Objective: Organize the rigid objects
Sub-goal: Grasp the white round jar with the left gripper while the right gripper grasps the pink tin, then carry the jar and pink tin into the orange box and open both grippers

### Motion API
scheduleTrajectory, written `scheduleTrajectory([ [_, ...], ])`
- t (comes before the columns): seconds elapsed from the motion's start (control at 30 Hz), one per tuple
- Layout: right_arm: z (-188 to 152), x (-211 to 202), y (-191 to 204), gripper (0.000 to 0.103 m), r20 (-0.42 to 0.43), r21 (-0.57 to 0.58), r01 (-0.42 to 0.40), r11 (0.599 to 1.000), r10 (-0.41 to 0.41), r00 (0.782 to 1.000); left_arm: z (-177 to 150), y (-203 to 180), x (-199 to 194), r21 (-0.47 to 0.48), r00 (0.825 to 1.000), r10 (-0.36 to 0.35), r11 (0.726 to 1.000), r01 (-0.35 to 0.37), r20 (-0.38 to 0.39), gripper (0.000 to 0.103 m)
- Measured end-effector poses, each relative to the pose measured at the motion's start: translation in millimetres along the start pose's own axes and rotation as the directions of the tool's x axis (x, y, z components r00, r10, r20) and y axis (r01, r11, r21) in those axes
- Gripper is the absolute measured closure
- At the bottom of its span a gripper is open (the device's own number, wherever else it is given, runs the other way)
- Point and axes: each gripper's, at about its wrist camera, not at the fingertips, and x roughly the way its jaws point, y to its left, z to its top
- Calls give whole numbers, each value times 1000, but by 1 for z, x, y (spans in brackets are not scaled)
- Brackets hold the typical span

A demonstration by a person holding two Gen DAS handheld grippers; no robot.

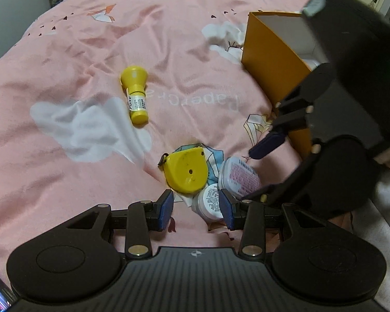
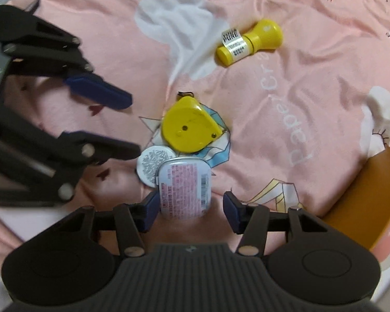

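A yellow tape measure [image 1: 187,171], a small white round jar [image 1: 209,204] and a white mint tin with a pink label [image 1: 239,175] lie together on the pink bedspread. A yellow bottle [image 1: 136,95] lies farther off. My left gripper [image 1: 199,210] is open, its right pad beside the round jar. My right gripper [image 2: 192,212] is open around the near end of the mint tin [image 2: 184,189]. In the right wrist view the tape measure [image 2: 189,130], jar [image 2: 152,166] and bottle [image 2: 249,43] show too.
An open orange box [image 1: 270,59] with a white inside stands on the bed at the right; its edge shows in the right wrist view [image 2: 364,189]. The right gripper crosses the left wrist view [image 1: 325,130]; the left gripper crosses the right wrist view [image 2: 52,119].
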Motion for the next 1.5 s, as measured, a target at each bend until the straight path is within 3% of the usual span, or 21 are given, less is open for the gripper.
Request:
scheduleTrajectory([
  [0.3,4,21,-5,54,-51,31,-44,999,46,998,1,3,3,-4,1000,-22,1000,22,-6,55],
  [0.43,-1,15,-5,55,-29,29,-19,999,20,999,2,2,6,16,999,-31,999,31,-13,52],
  [0.53,-4,2,-10,55,-4,25,30,999,-30,1000,1,-4,10,63,998,-53,997,55,-29,36],
  [0.9,-32,-43,-26,55,124,125,31,992,-46,991,2,-32,46,203,993,39,979,-15,-115,34],
  [0.97,-36,-45,-25,55,145,132,37,991,-56,988,3,-33,53,208,990,53,978,-25,-129,35],
  [1.1,-40,-46,-24,55,189,163,10,987,-42,981,3,-31,61,188,987,50,982,-20,-154,56],
  [1.33,-57,-63,-30,55,275,267,-27,963,-49,960,3,-25,49,126,994,8,992,6,-111,57],
  [1.5,-83,-101,-41,55,367,362,-42,931,-101,925,13,-22,17,57,998,-66,996,67,-13,57],
])
